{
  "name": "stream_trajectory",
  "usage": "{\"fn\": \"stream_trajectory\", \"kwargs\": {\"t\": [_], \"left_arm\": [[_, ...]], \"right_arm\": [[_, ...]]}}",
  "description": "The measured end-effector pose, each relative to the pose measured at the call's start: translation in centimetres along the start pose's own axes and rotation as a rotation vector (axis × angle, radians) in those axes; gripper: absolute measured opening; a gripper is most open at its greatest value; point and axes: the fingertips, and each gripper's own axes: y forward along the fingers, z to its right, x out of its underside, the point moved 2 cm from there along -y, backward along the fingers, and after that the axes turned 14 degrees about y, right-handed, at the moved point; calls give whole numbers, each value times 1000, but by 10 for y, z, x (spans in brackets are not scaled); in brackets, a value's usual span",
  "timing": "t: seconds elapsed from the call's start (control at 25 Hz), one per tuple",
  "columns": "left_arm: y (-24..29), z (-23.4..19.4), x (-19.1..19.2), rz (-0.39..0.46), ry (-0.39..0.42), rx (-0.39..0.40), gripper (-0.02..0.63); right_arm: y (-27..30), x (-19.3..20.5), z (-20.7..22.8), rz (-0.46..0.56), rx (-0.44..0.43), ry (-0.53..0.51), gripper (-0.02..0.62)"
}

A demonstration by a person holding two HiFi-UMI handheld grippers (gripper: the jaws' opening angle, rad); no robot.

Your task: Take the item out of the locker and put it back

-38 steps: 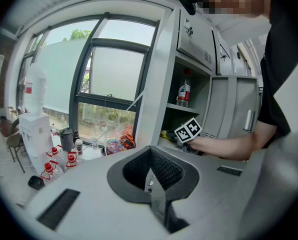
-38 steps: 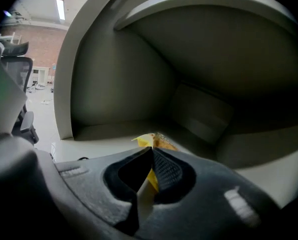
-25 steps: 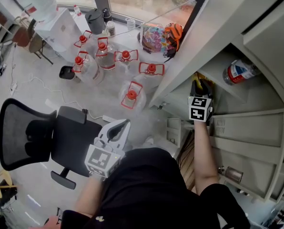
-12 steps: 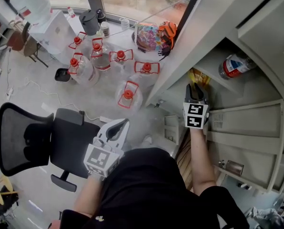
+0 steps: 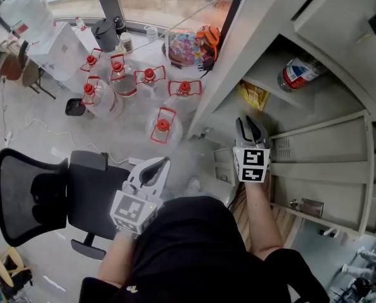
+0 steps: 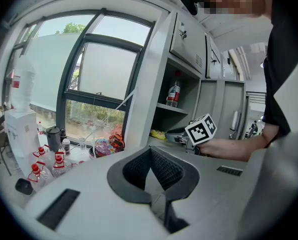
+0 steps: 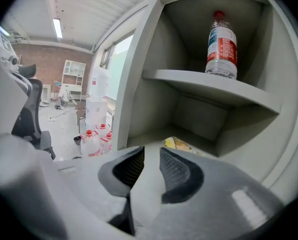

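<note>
Yellow packet (image 7: 178,143) lies flat on the floor of the locker's lower compartment (image 5: 282,115), just ahead of the right gripper (image 7: 152,151) fingertips and a little to the right of the gap between them, not touching; I take it for the task's item, since the fingers point at it; right fingers stand moderately apart with nothing between the pads; above the fingers a shelf (image 7: 209,86) carries an upright water bottle (image 7: 222,45) with a red cap, well apart from the tips; from the head view the right gripper (image 5: 249,126) sits at the compartment mouth, the packet (image 5: 253,95) beyond the tips, an open locker door (image 5: 327,150) off to the fingers' right; left gripper (image 5: 164,164) hangs low at the person's side, fingers together on nothing, pointing toward the window and well away from the locker; water jugs (image 5: 161,126) with red caps stand on the floor past the left tips, an office chair (image 5: 49,194) to their left; risks, as I judge them: the packet lies thin and flat, so fingers coming in level could shove it toward the back wall instead of straddling it; a crinkly wrapper pinched at one edge may slip out; fingers raised too high could knock the shelf lip.
</note>
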Motion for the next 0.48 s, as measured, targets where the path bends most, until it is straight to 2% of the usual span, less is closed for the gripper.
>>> {"fn": "stream_trajectory", "kwargs": {"t": [0.48], "left_arm": [[13,12,-4,15,12,84,11]], "right_arm": [[-58,1,-35,16,-87,99,83]]}}
